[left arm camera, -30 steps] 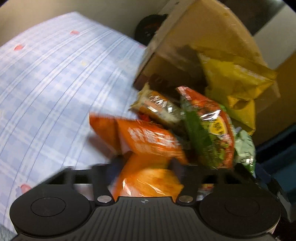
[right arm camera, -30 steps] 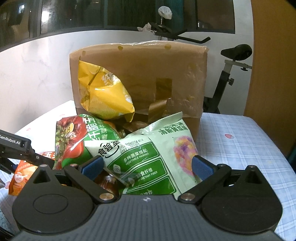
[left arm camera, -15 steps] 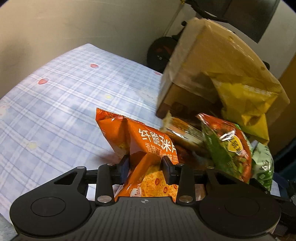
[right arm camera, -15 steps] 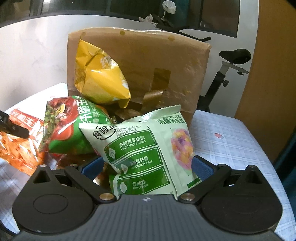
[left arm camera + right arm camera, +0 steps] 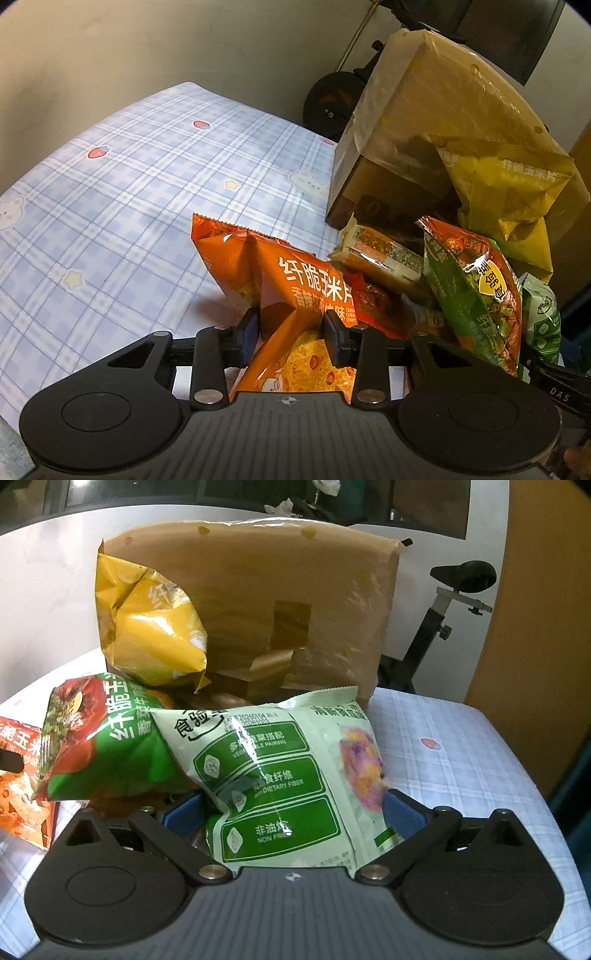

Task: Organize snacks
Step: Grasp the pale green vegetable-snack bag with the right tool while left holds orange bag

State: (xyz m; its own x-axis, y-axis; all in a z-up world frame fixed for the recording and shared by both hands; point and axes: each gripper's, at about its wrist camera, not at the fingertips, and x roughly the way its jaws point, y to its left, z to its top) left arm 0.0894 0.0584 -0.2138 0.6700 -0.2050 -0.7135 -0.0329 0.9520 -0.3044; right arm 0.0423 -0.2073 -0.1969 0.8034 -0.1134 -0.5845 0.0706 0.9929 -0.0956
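Observation:
My left gripper [image 5: 291,334] is shut on an orange corn-chip bag [image 5: 295,273], its pads pinching the bag's lower middle, the bag standing up off the cloth. That bag's edge shows at the left of the right wrist view [image 5: 18,794]. My right gripper [image 5: 293,812] is open, its blue pads wide on either side of a pale green snack bag [image 5: 280,775], with a gap at the left pad. A red-and-green bag [image 5: 103,753] and a yellow bag [image 5: 147,635] lean on a brown cardboard box [image 5: 295,583].
A wrapped snack bar [image 5: 384,254] lies in the pile before the box [image 5: 443,110]. The blue checked tablecloth [image 5: 129,184] stretches left of the pile and also right of it [image 5: 461,760]. An exercise bike [image 5: 461,579] stands behind the table, and an orange wall panel is at the right.
The left jaws have closed on the orange bag and raised it upright, the view tilting up. The right gripper has edged closer and lower over the pale green bag, jaws unchanged.

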